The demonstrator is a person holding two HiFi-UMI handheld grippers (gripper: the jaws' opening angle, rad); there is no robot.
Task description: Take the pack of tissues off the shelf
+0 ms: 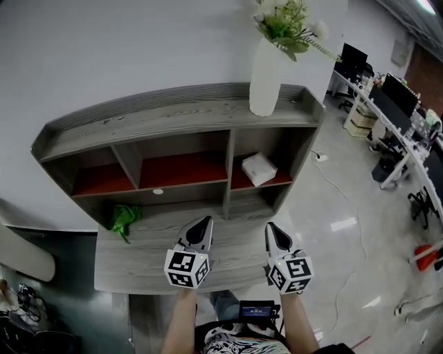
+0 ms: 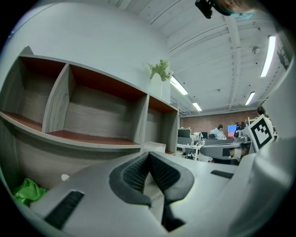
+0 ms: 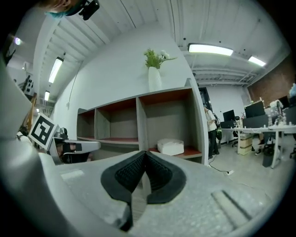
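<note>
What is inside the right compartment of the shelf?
A white pack of tissues lies on the red floor of the right compartment; nothing else shows there. The floor under and just behind the pack is covered by it.

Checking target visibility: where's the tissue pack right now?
Head view: the tissue pack sits in the rightmost compartment of the shelf, on its red floor, beneath the white vase.

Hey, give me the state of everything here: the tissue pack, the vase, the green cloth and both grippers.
pack of tissues: lying in the right compartment of the shelf, untouched.
vase: upright on the shelf top, holding flowers.
green cloth: crumpled on the lower ledge, left side.
left gripper: shut, empty.
right gripper: shut, empty.
</note>
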